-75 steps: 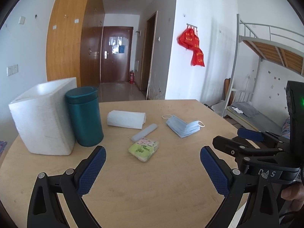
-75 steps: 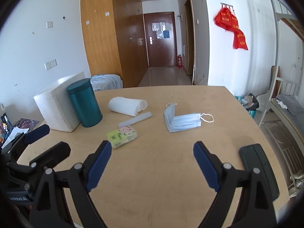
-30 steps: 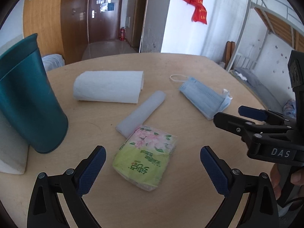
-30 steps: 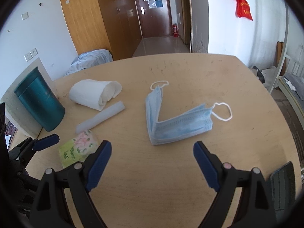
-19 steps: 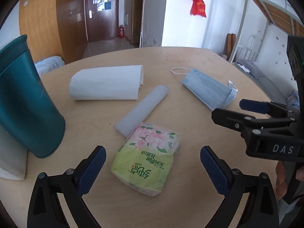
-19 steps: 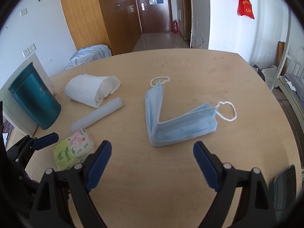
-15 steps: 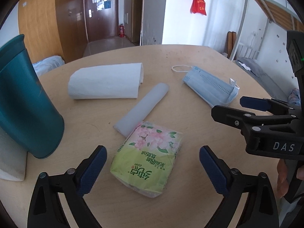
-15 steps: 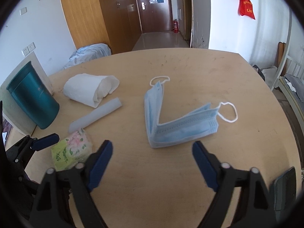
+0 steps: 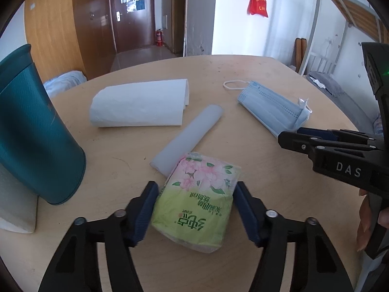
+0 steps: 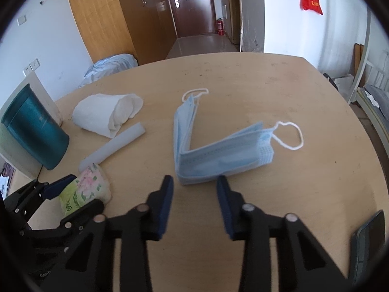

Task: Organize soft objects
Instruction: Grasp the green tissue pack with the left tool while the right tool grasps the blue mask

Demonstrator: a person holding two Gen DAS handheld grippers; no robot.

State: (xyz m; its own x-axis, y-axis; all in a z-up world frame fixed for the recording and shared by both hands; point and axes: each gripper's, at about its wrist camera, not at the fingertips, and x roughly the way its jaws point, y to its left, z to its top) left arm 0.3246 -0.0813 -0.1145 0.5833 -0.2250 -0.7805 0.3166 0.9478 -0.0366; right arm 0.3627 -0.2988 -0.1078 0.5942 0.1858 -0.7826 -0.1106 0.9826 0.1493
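Observation:
A green flowered tissue pack [image 9: 197, 199] lies on the round wooden table [image 9: 255, 77]. My left gripper [image 9: 195, 194] has closed around it, a pad touching each side. The pack also shows in the right wrist view [image 10: 85, 189]. A folded stack of blue face masks [image 10: 214, 150] lies mid-table, also in the left wrist view [image 9: 272, 109]. My right gripper [image 10: 194, 187] hovers just in front of the stack's folded corner, jaws partly closed with a gap and nothing between them. A white rolled towel [image 9: 138, 105] and a pale grey tube [image 9: 187, 135] lie behind the pack.
A teal cylindrical canister [image 9: 31, 131] stands at the left against a white foam box [image 9: 14, 211]. A dark phone [image 10: 368, 241] lies at the table's right edge. A bunk bed frame [image 9: 340, 24] stands beyond the table on the right.
Both grippers have narrowed from wide open. The left one has closed onto the tissue pack. The right one has moved closer to the masks.

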